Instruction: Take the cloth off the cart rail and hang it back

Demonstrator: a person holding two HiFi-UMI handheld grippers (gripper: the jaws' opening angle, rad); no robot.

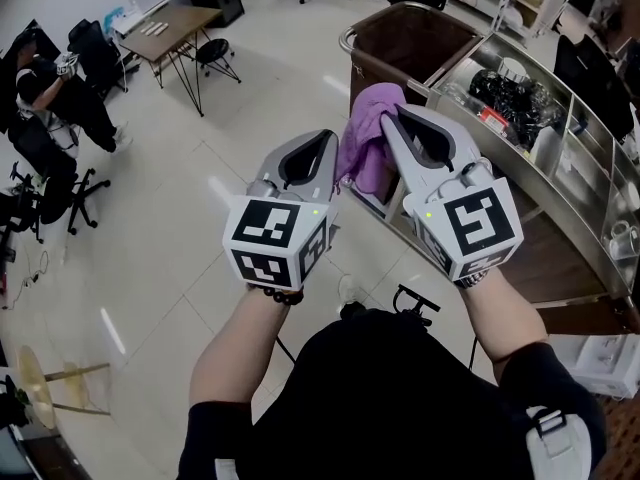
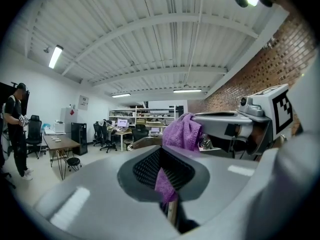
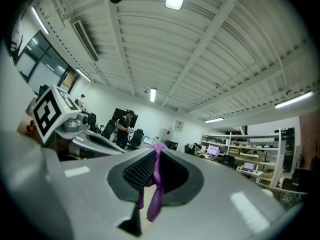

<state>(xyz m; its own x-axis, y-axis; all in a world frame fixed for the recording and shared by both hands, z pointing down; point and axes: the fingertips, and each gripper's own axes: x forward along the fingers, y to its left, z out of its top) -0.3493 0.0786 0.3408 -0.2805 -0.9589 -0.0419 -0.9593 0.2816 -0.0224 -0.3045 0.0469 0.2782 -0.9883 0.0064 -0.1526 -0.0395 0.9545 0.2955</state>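
The left gripper (image 1: 327,138) and the right gripper (image 1: 389,113) are both held up at the same height, side by side, and each one is clenched on the purple cloth (image 1: 366,140). In the left gripper view a corner of the cloth is pinched between the ribbed pads and the rest rises in a bunch toward the other gripper. In the right gripper view a thin fold of it is pressed between the jaws and a strip hangs below them. The cloth is in the air between the two tools, crumpled, and it lies on nothing.

Just behind it stands the steel cart (image 1: 520,183) with its brown bin (image 1: 412,40) and its shelves full of small things. The cloth covers the near corner of the cart, so I cannot tell how close it is to the rail. Further off on the pale floor are a wooden table (image 1: 172,26), a black stool (image 1: 213,53), office chairs (image 1: 62,193) and a person (image 1: 48,90) in dark clothes.
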